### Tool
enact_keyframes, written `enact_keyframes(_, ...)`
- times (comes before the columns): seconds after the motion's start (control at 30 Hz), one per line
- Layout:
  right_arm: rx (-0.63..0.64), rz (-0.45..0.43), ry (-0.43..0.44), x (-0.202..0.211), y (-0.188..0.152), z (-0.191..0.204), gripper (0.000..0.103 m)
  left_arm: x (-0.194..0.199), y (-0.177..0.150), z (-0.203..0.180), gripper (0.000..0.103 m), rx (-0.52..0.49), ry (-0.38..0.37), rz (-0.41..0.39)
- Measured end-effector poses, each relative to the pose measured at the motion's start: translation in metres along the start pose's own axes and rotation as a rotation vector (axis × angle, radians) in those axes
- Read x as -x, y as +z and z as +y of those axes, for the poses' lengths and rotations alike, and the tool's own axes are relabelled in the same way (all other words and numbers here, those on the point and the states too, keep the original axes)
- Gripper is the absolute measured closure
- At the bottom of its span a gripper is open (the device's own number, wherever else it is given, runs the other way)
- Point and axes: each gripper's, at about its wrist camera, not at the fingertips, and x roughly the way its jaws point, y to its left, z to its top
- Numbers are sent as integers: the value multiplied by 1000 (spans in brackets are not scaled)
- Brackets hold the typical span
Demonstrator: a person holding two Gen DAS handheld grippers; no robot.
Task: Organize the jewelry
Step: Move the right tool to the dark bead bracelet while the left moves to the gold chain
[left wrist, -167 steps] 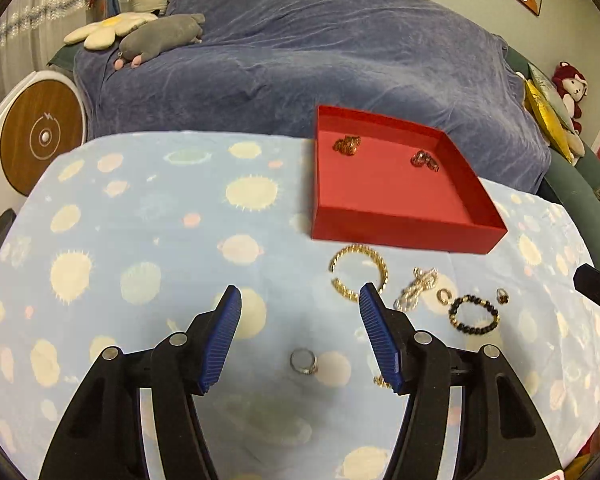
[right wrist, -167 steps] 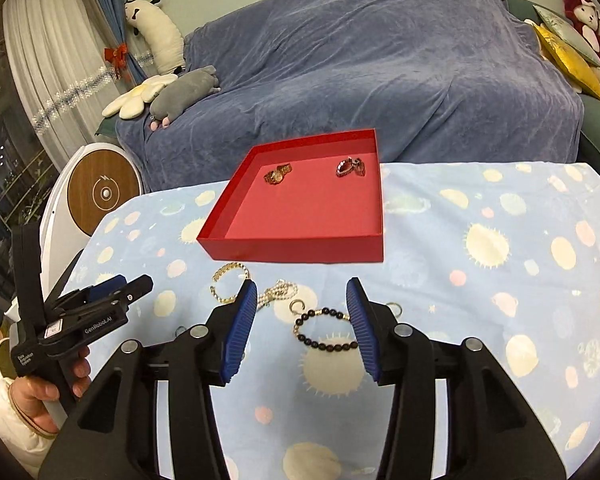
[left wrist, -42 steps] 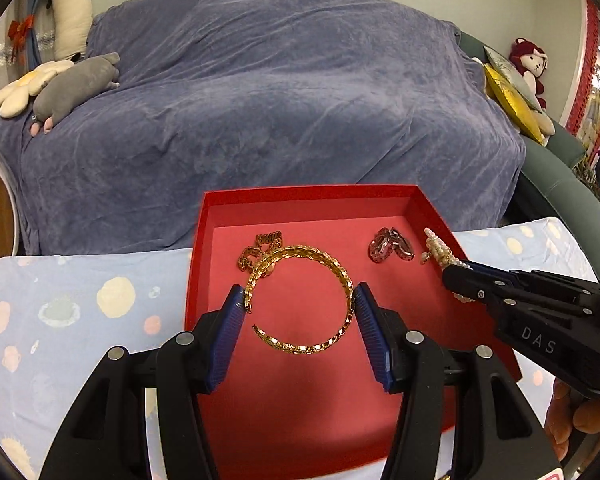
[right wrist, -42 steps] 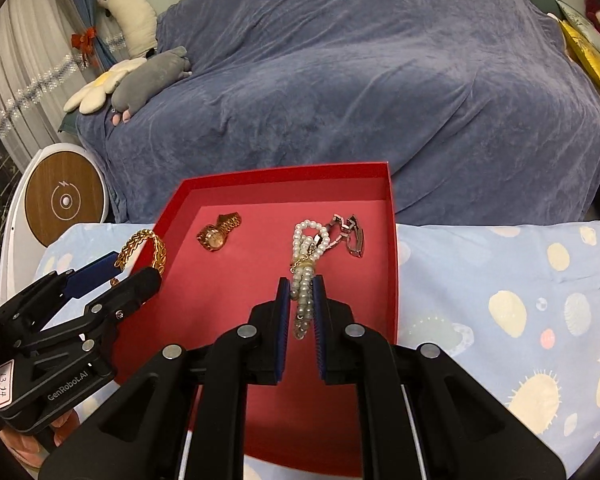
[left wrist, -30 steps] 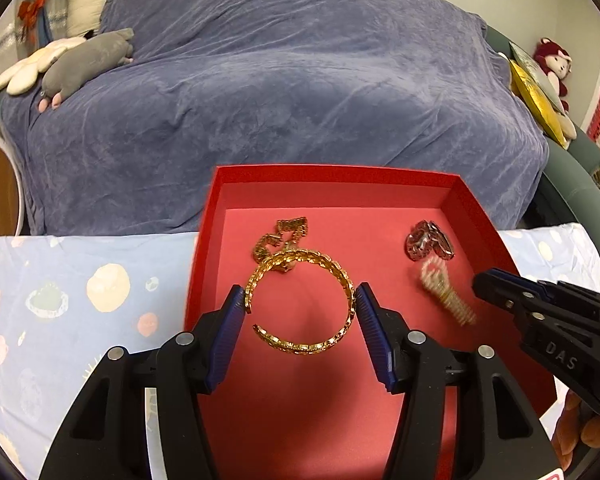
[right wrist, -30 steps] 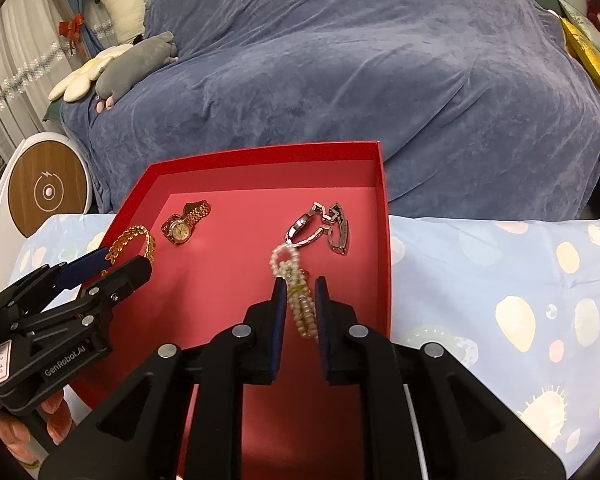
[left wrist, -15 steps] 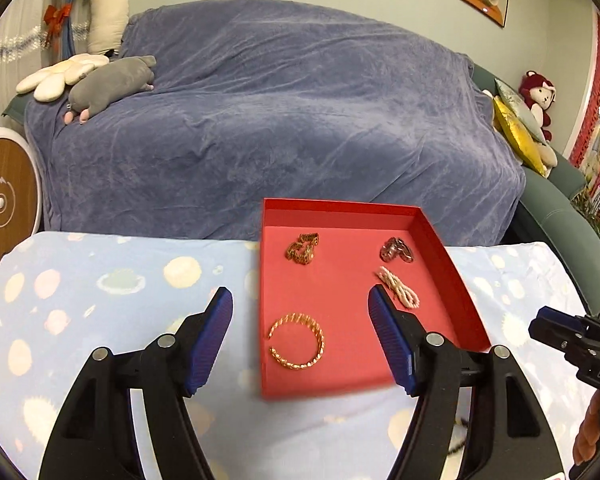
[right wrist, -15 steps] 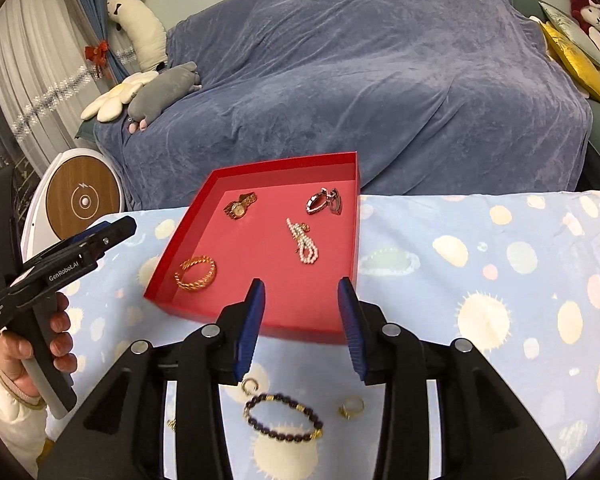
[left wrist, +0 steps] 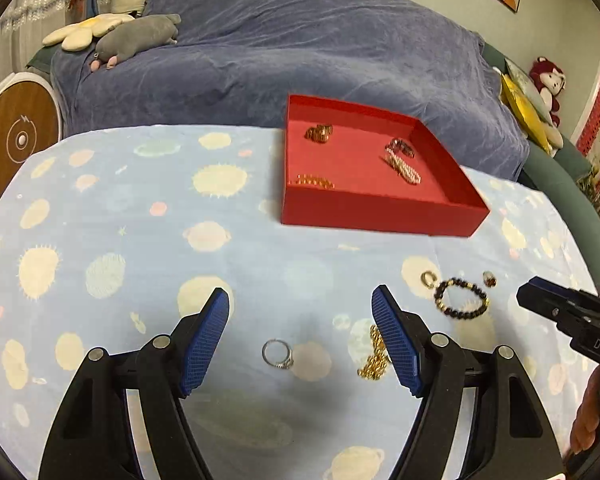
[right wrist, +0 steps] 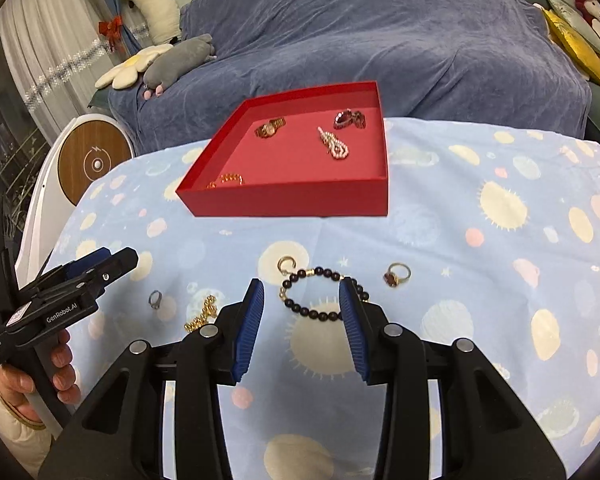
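A red tray (left wrist: 380, 210) (right wrist: 292, 204) on the blue tablecloth holds a gold bangle (left wrist: 315, 181) (right wrist: 227, 180), a pearl bracelet (left wrist: 402, 166) (right wrist: 334, 144), a gold watch (right wrist: 270, 127) and a dark red piece (right wrist: 349, 119). My left gripper (left wrist: 300, 334) is open and empty above a silver ring (left wrist: 277, 354), with a gold chain (left wrist: 374, 354) by its right finger. My right gripper (right wrist: 302, 322) is open and empty around a black bead bracelet (right wrist: 320, 292). A gold hoop (right wrist: 286, 264) and a gem ring (right wrist: 396, 274) lie beside it.
A sofa under a blue-grey cover (left wrist: 300, 60) stands behind the table, with plush toys (left wrist: 136, 36) on its left end. A round white and wood device (left wrist: 16, 136) stands at the left. The tablecloth's front edge is near both grippers.
Both grippers let go of their pieces in the tray, the bangle and the pearl bracelet, then drew back and came down low over the loose jewelry on the cloth.
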Motion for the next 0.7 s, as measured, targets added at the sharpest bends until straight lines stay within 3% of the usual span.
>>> enact_keyframes(0.1,8,25,-19,-10,-6,-2,65,-7,-10,-4,32,-60,38,12)
enact_keyframes(0.3,-3,48,-23,-16,-11,-9,65,-15,-26,-2,32,-77,-2,51)
enact_keyframes(0.53,-5,85,-28,-25,-15,-12,65,-20,-35,-1,32,-110,11,62)
enact_keyframes(0.7,-22,87,-30,-32,-13,-17,67,-7,-28,-7,33,-99,-36,10)
